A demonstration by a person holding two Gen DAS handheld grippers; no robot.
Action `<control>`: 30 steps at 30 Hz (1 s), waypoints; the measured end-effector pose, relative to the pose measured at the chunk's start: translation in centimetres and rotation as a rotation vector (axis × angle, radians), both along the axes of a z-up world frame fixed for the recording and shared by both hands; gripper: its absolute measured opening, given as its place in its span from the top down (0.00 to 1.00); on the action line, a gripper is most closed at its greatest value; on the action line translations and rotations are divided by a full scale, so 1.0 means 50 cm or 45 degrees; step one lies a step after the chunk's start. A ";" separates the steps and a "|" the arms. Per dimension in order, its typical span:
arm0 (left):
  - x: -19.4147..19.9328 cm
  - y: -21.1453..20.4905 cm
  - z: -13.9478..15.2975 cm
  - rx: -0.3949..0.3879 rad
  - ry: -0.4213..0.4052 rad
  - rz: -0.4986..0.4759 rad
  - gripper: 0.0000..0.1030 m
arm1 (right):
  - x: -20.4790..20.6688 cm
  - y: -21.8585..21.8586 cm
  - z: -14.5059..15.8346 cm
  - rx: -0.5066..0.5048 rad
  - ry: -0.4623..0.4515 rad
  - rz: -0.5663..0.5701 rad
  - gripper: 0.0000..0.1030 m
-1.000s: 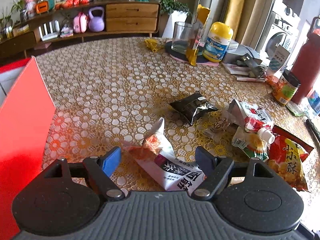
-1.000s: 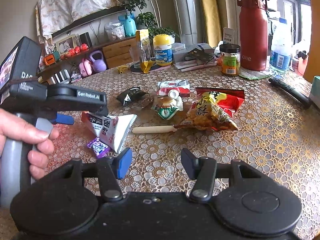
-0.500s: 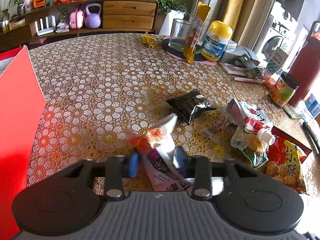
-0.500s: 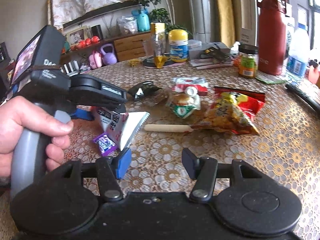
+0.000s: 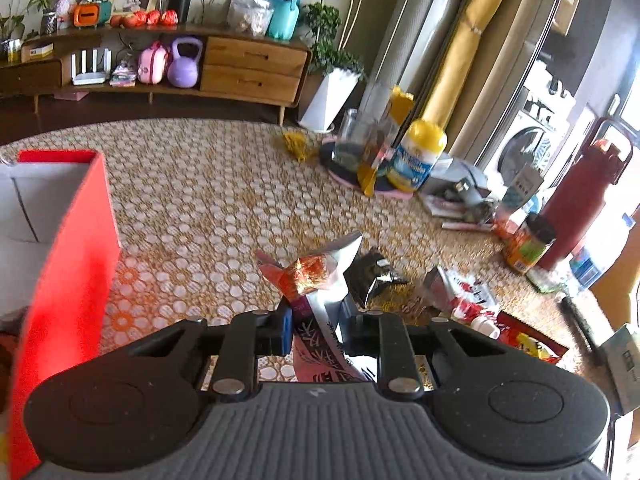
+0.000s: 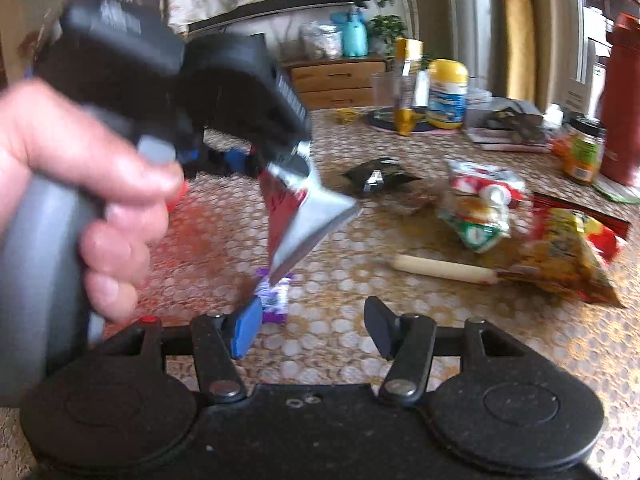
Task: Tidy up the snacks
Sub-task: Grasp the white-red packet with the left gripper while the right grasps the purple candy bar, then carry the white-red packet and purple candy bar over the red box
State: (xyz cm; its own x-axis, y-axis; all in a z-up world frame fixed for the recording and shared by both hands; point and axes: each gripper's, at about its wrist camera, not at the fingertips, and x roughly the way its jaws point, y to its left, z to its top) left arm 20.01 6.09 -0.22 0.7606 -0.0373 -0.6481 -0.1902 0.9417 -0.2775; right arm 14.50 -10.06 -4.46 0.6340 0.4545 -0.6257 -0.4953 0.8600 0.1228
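My left gripper [image 5: 316,326] has a white snack packet [image 5: 316,276] with a red end between its jaws, which are closing on it. The pads pinch it and it hangs above the table. In the right wrist view a hand [image 6: 80,184] holds that gripper, and the packet [image 6: 308,216] dangles from it. My right gripper [image 6: 312,318] is open and low over the cloth, nothing between its fingers. A small purple candy [image 6: 274,300] lies by its left fingertip. A black packet [image 6: 378,174], a green pouch [image 6: 476,224], a yellow chip bag [image 6: 568,248] and a sausage stick [image 6: 444,268] lie further right.
A red box [image 5: 76,248] with a white inside stands at the left. At the table's far right are a dark red bottle [image 6: 620,100], a jar [image 6: 584,152], a yellow-capped tub [image 6: 446,92] and a glass [image 5: 352,140]. Patterned cloth covers the round table.
The left jaws went from wide open around the white packet to pinching it, and raised it off the table. The right gripper slid left, close to the purple candy.
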 end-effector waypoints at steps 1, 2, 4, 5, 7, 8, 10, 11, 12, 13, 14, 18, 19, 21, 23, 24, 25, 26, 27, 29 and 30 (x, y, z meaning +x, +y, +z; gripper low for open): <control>-0.008 0.004 0.009 0.002 -0.012 0.001 0.79 | 0.001 0.011 -0.001 -0.002 -0.004 0.020 0.45; -0.015 0.009 0.017 0.005 -0.022 0.003 0.79 | 0.002 0.020 -0.002 -0.011 -0.008 0.029 0.45; -0.030 0.015 0.033 0.011 -0.037 0.006 0.79 | 0.005 0.034 -0.003 -0.019 -0.011 0.031 0.45; -0.036 0.015 0.037 0.018 -0.043 0.006 0.79 | 0.008 0.040 -0.004 -0.020 -0.009 0.030 0.46; -0.051 0.021 0.053 0.036 -0.063 0.012 0.79 | 0.012 0.052 -0.008 -0.021 -0.012 0.025 0.47; -0.058 0.024 0.057 0.042 -0.072 0.011 0.79 | 0.014 0.058 -0.010 -0.025 -0.014 0.023 0.49; -0.070 0.029 0.066 0.048 -0.081 0.015 0.79 | 0.020 0.069 -0.017 -0.034 -0.006 0.017 0.55; -0.076 0.032 0.069 0.056 -0.084 0.017 0.79 | 0.021 0.075 -0.021 -0.043 -0.005 0.008 0.57; -0.081 0.034 0.072 0.069 -0.089 0.022 0.79 | 0.022 0.081 -0.023 -0.051 -0.003 0.007 0.61; -0.087 0.035 0.074 0.081 -0.092 0.028 0.79 | 0.022 0.087 -0.027 -0.059 -0.007 0.010 0.63; -0.094 0.038 0.076 0.088 -0.094 0.034 0.79 | 0.020 0.090 -0.029 -0.064 -0.011 0.011 0.65; -0.122 0.043 0.080 0.102 -0.101 0.042 0.79 | 0.010 0.093 -0.040 -0.096 -0.036 -0.007 0.76; -0.127 0.043 0.080 0.108 -0.103 0.042 0.79 | 0.009 0.091 -0.039 -0.088 -0.036 -0.010 0.77; -0.141 0.045 0.080 0.121 -0.103 0.045 0.79 | 0.003 0.083 -0.036 -0.068 -0.034 -0.025 0.79; -0.152 0.047 0.080 0.122 -0.103 0.051 0.79 | -0.001 0.082 -0.030 -0.061 -0.043 -0.034 0.79; -0.159 0.049 0.081 0.116 -0.105 0.053 0.79 | -0.003 0.080 -0.027 -0.055 -0.047 -0.037 0.80; -0.167 0.051 0.083 0.111 -0.111 0.056 0.79 | -0.008 0.077 -0.023 -0.051 -0.051 -0.038 0.80; -0.175 0.053 0.084 0.110 -0.117 0.058 0.79 | -0.011 0.076 -0.019 -0.048 -0.056 -0.036 0.80; -0.183 0.054 0.087 0.111 -0.123 0.062 0.79 | -0.016 0.074 -0.014 -0.045 -0.060 -0.038 0.80; -0.201 0.056 0.093 0.118 -0.134 0.071 0.79 | -0.026 0.070 -0.005 -0.034 -0.067 -0.039 0.80; -0.207 0.057 0.096 0.121 -0.137 0.076 0.79 | -0.030 0.067 0.000 -0.028 -0.070 -0.040 0.80</control>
